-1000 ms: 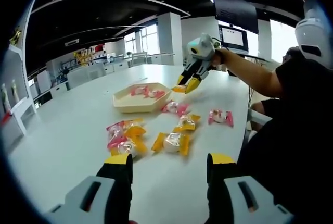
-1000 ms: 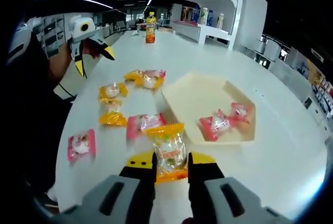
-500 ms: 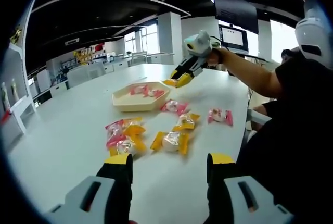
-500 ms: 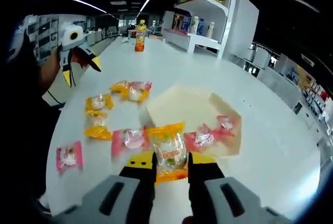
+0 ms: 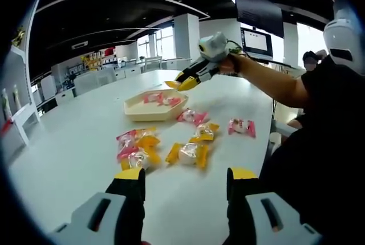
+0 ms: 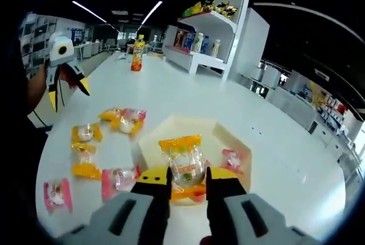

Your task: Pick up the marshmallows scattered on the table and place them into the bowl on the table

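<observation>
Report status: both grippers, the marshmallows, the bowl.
Right gripper shut on orange-wrapped marshmallow, over bowl. Left gripper open, empty, above table. Wrapped marshmallows on table. Nothing blocking.

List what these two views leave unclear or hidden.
- Right gripper view: the right tool and its orange-wrapped marshmallow cover part of the bowl, so its contents can't be counted.
- Left gripper view: bowl contents too small to count.
- Right gripper view: shelf items too small to identify.

We recorded both grippers as grey-bodied with black, yellow-tipped jaws: left gripper [image 5: 185, 179], right gripper [image 6: 179, 178]. The person [image 5: 333, 108] wore a black short-sleeved top.
</observation>
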A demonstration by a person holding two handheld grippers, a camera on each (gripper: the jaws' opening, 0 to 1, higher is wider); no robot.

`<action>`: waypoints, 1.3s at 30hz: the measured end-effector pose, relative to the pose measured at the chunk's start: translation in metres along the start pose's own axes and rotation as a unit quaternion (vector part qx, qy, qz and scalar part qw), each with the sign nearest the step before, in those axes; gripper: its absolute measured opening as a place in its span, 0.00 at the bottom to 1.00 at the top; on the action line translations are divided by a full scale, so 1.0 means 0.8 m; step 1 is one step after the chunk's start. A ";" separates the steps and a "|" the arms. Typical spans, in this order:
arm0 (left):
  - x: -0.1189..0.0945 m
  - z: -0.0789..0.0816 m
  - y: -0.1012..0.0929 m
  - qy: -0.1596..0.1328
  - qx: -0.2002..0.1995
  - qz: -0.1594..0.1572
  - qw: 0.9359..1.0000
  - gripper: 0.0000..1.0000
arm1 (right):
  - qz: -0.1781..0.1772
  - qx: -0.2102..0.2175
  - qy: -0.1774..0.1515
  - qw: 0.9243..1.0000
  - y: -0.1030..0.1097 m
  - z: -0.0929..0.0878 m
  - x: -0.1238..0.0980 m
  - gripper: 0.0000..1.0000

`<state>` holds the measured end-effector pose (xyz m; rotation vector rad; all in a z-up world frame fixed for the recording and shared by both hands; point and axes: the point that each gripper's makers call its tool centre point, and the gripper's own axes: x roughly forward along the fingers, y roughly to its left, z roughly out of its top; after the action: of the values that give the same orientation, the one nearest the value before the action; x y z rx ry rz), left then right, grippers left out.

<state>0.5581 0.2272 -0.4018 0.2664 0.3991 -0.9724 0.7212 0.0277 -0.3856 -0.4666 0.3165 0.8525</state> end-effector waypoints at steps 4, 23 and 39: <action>-0.002 -0.001 0.002 0.001 -0.001 0.002 1.000 0.57 | -0.001 -0.003 -0.004 1.000 0.001 0.003 0.005 0.23; -0.003 0.000 0.003 0.001 0.001 0.003 1.000 0.57 | -0.010 0.020 -0.017 1.000 0.000 0.006 0.018 0.24; -0.003 0.003 0.002 -0.001 0.006 0.003 1.000 0.57 | -0.005 0.026 -0.005 1.000 0.005 0.000 0.023 0.24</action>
<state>0.5584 0.2293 -0.3987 0.2774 0.3916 -0.9696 0.7292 0.0421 -0.3948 -0.4141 0.3255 0.8340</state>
